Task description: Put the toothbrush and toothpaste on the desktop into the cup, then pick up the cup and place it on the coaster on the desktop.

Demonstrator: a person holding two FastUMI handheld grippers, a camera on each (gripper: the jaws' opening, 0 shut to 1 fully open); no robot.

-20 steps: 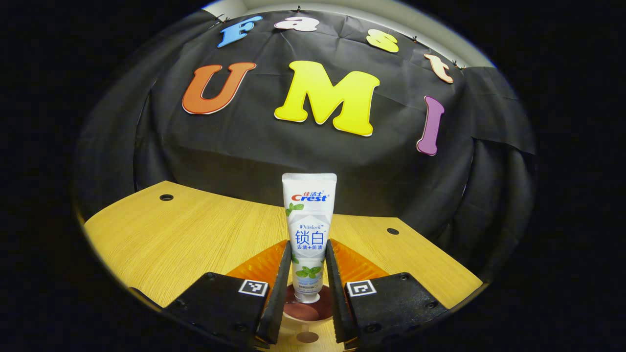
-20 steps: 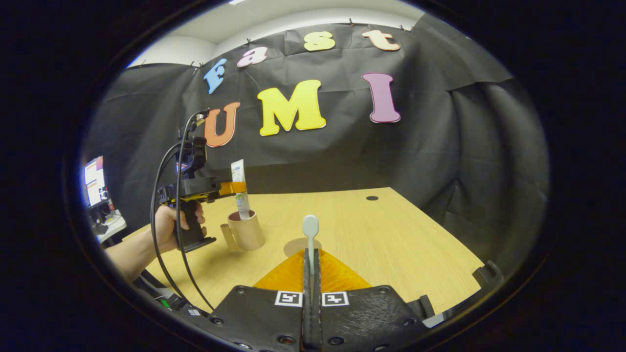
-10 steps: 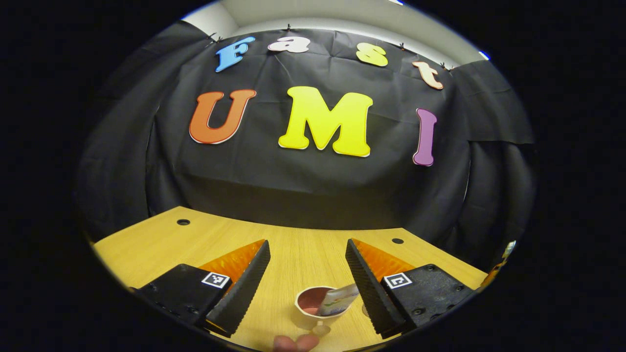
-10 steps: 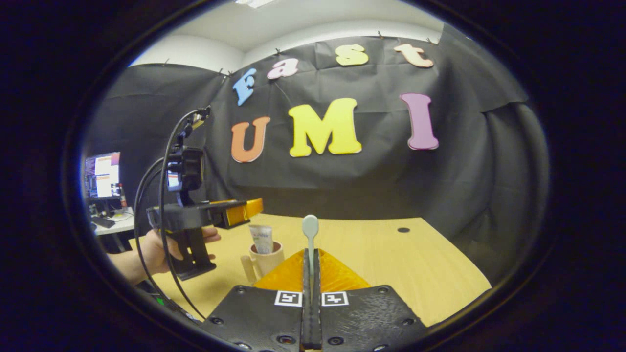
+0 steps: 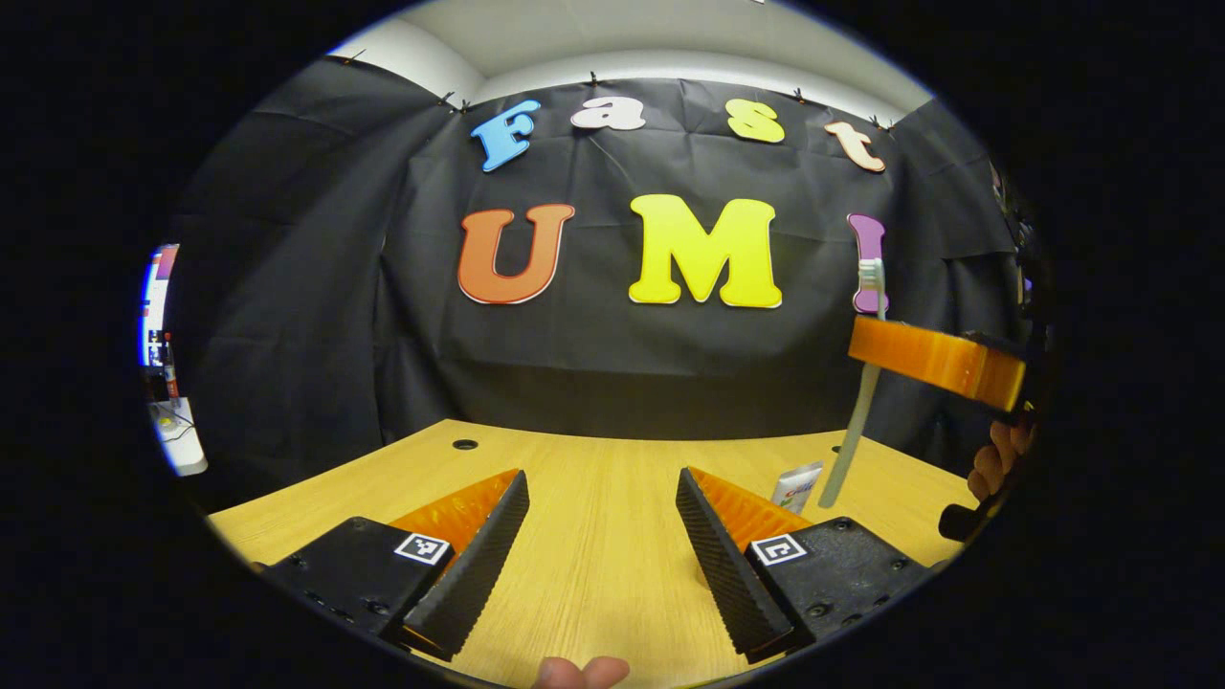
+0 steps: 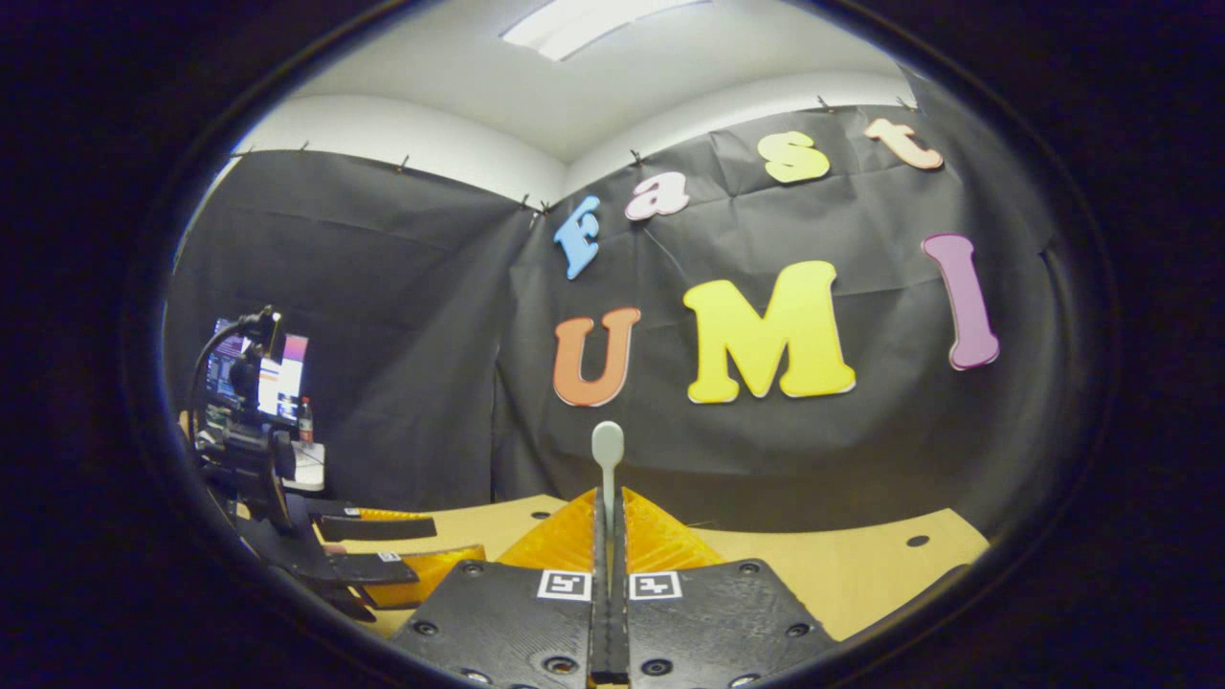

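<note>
Overhead, right gripper [image 6: 609, 536] pinches toothbrush [image 6: 607, 459]; left gripper [image 5: 601, 536] spread.

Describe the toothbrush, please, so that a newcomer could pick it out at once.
Start at the wooden desk before the black cloth wall, then look to its right end in the left gripper view, where the right gripper hangs above it. The toothbrush is the pale, thin stick held upright between that gripper's fingers, bristle head on top, unlike the short toothpaste tube below.
</note>
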